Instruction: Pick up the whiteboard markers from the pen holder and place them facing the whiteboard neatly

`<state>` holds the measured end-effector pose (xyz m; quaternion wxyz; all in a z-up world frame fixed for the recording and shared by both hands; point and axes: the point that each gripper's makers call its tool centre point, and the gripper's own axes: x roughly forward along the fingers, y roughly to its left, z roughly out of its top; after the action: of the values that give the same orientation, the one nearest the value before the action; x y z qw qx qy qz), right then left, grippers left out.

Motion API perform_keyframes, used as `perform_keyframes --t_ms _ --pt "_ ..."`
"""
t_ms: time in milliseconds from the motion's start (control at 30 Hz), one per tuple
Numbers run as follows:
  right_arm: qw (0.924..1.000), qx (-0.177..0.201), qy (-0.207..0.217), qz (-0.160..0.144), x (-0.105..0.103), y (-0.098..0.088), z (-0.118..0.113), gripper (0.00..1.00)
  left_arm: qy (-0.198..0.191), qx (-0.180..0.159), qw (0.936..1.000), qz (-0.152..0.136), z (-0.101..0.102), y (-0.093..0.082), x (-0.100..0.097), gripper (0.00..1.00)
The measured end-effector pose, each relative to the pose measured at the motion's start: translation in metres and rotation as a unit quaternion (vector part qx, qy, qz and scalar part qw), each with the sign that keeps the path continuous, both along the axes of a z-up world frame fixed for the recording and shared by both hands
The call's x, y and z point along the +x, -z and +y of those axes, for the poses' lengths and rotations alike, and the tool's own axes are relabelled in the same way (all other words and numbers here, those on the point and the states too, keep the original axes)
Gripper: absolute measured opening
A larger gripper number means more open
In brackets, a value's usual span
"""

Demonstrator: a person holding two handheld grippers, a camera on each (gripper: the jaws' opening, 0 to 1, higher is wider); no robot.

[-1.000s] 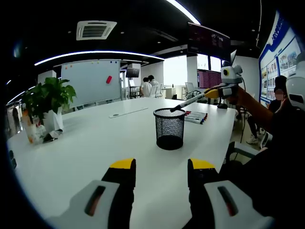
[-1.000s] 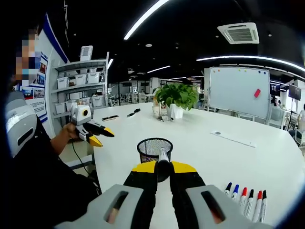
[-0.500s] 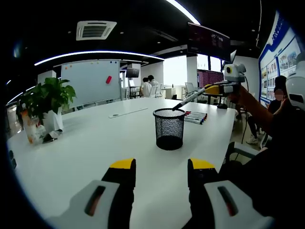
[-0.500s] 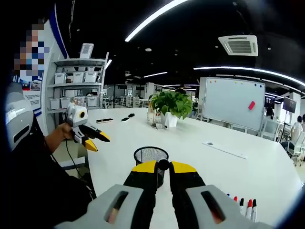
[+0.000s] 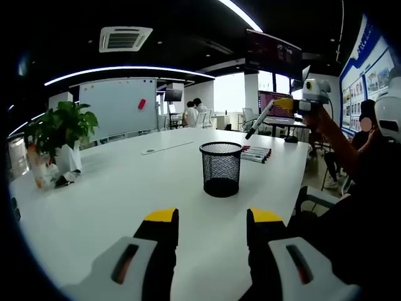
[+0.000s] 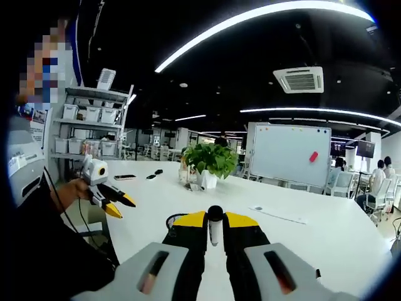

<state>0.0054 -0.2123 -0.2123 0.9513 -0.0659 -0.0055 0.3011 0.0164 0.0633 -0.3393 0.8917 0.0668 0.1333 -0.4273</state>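
- Left gripper (image 5: 212, 221), bottom centre of the left gripper view: jaws spread, nothing between them, low over the table (image 5: 125, 188).
- Holder (image 5: 220, 169), mid-frame on the table, mesh and black.
- Row of markers (image 5: 257, 153) lying just right of the holder, behind it.
- Right gripper (image 6: 215, 221), bottom centre of the right gripper view, pinches one marker (image 6: 215, 226); upper right in the left gripper view, it's raised above the holder.
- Whiteboard (image 6: 288, 155), right of centre, far back.

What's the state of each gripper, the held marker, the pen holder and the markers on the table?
left gripper: open, holding nothing, low over the table.
right gripper: shut on marker, raised.
marker: clamped between the jaws, clear of the holder.
pen holder: upright on the table.
row of markers: lying side by side beyond the holder.
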Motion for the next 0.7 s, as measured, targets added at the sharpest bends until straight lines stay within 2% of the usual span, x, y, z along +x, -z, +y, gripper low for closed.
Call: perform_keyframes --t_ms 233,633,700 --pt "0.9999 0.002 0.014 -0.006 0.001 -0.003 -0.01 0.13 0.001 0.0 1.0 0.001 -0.001 0.001 0.0 0.45" --pt "0.999 0.02 0.038 0.005 0.016 0.011 -0.03 0.13 0.0 0.002 1.0 0.004 0.0 0.003 0.001 0.45" --pt "0.9984 0.032 0.045 0.015 0.019 0.016 -0.036 0.13 0.001 -0.001 1.0 0.003 0.0 0.003 0.0 0.45"
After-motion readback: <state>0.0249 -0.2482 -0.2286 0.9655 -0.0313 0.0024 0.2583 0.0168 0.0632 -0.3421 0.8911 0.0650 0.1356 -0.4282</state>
